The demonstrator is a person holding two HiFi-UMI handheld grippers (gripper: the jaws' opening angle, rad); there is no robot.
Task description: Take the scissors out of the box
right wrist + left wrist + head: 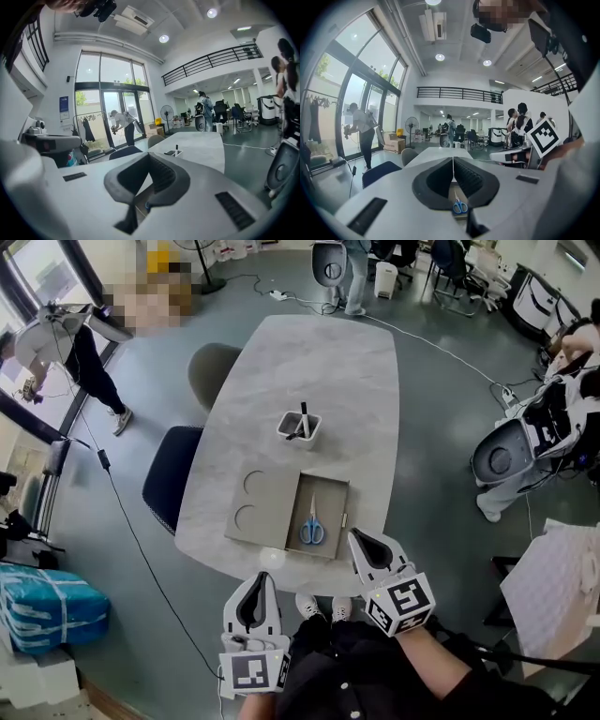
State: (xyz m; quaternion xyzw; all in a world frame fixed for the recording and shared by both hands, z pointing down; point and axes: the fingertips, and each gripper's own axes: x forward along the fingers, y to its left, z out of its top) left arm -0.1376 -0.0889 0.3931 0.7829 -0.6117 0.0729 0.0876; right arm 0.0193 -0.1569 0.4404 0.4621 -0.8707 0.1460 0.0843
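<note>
The scissors (311, 522), blue-handled with blades pointing away, lie flat in the open grey box (335, 493) near the table's front edge. The box's lid (262, 507), with two round cut-outs, lies folded out to the left. My left gripper (260, 577) hovers below the table edge, left of the box, its jaws shut with nothing in them. My right gripper (356, 535) sits at the box's near right corner, also shut and empty. In the left gripper view the scissors (460, 206) show just under the shut left gripper (453, 160). The right gripper (150, 157) hides most of the box.
A white cup (300, 427) holding pens stands beyond the box on the grey oval table (309, 352). A dark blue chair (173, 474) and a grey chair (214, 371) stand along the left side. A white machine (506, 451) and cables are at the right; a person (66, 348) stands far left.
</note>
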